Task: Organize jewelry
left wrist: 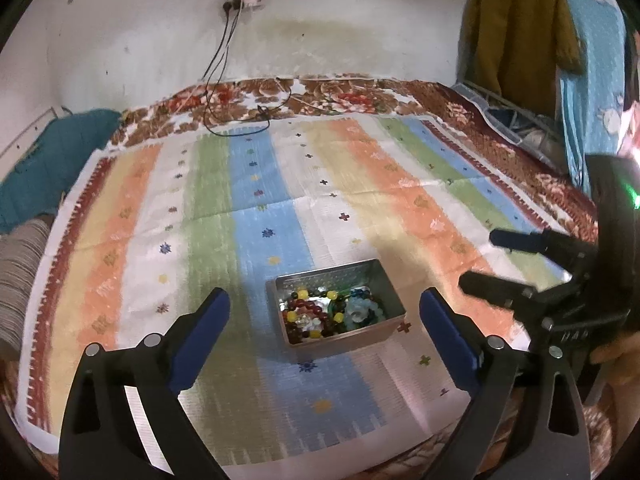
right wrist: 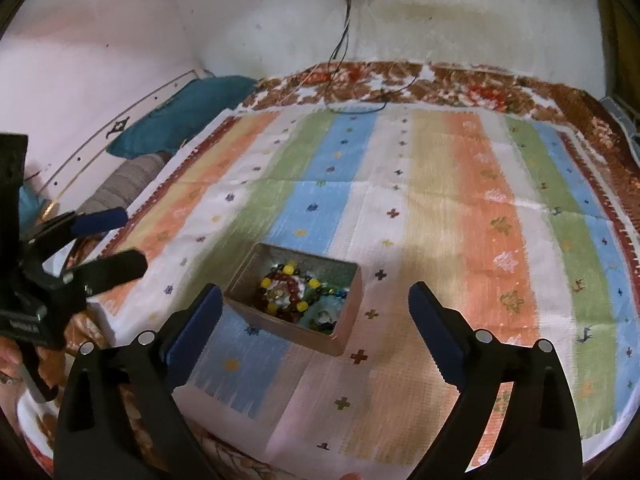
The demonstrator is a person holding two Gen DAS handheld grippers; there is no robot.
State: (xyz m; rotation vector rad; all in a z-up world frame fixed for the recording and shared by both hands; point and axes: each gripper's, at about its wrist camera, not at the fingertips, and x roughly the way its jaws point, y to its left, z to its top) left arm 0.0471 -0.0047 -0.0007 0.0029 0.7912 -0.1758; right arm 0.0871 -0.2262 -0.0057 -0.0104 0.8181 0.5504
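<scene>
Metal tin [left wrist: 384, 280] is sitting open-topped on the striped cloth [left wrist: 400, 208], near its front edge, on the blue and white stripes. Beaded jewelry [left wrist: 320, 314] is lying heaped inside: dark red and yellow beads on one side, pale blue-green pieces on the other. Nothing is lying loose on the cloth, so the sorting is probably nearly done, or not yet started.

Left gripper [left wrist: 324, 320] is hanging above the tin, jaws spread wide, nothing between them. Right gripper [right wrist: 316, 312] is likewise released and empty, angled down at the tin from the other side. Both are apparently standing clear to leave the tin free.

The cloth is lying over a floral bedspread [left wrist: 360, 96]. Teal cushion [right wrist: 180, 120] is resting against the stained white wall [left wrist: 140, 40]; cables [left wrist: 220, 60] are trailing down from a wall socket [left wrist: 244, 2].
</scene>
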